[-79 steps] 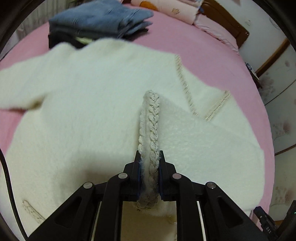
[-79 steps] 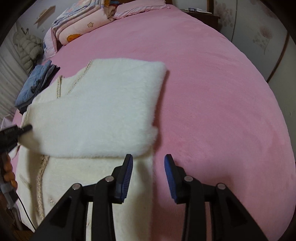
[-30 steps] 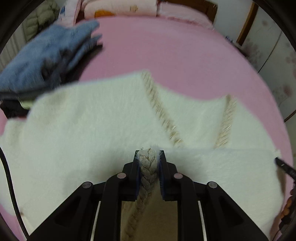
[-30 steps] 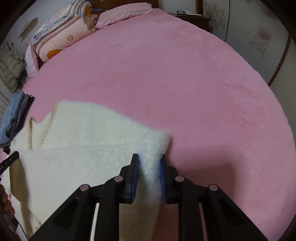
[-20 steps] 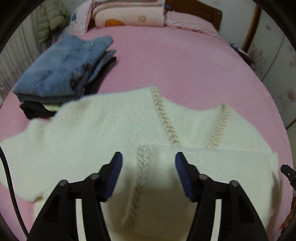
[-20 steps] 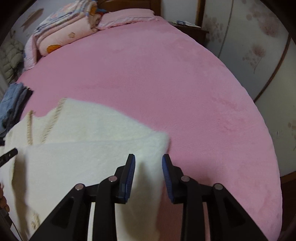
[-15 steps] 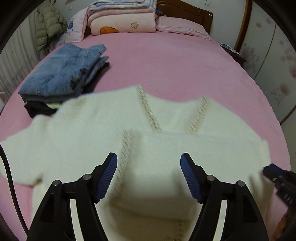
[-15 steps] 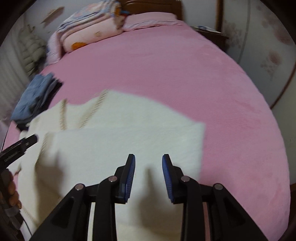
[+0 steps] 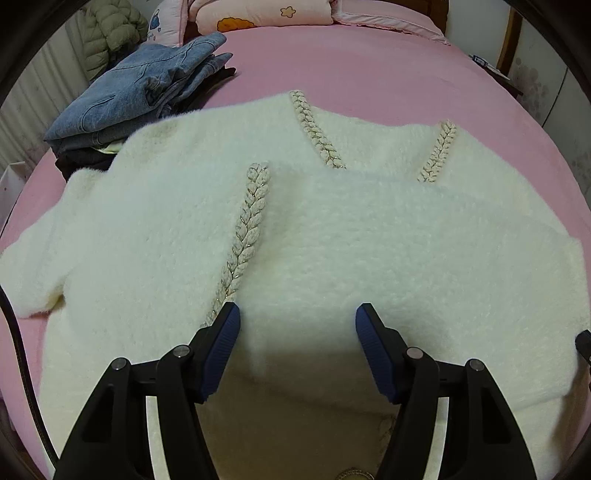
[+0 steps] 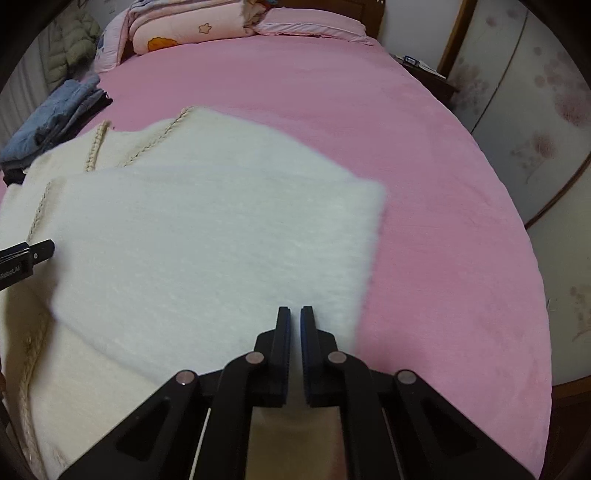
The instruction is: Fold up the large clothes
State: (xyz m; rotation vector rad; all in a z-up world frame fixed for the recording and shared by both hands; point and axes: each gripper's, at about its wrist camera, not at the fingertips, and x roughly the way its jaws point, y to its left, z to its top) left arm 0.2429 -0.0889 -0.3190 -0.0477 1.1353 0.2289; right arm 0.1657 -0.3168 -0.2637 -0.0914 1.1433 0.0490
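A fluffy white cardigan [image 9: 147, 229] with braided trim [image 9: 245, 236] lies spread on the pink bed [image 9: 369, 74]. One side of it is folded flat across its front [image 9: 406, 240], and the fold's corner [image 10: 369, 199] shows in the right wrist view. My left gripper [image 9: 297, 314] hovers over the fold; its jaws are closing but stand wide apart, with only the cloth lying below them. My right gripper [image 10: 295, 310] is shut above the fold's near right part, with nothing pinched. A black tip of the left gripper [image 10: 26, 258] shows at the left edge of the right wrist view.
A stack of folded jeans [image 9: 140, 85] sits at the far left of the bed beside the cardigan's sleeve. Folded pink quilts [image 10: 184, 29] and a green padded jacket [image 9: 107, 33] lie at the headboard. A nightstand [image 10: 424, 70] and flowered doors [image 10: 535, 129] stand to the right.
My left gripper let go of the braided edge and opened wide. My right gripper released the fold's corner, then shut with nothing in it. Both pulled back, and the fold now lies flat.
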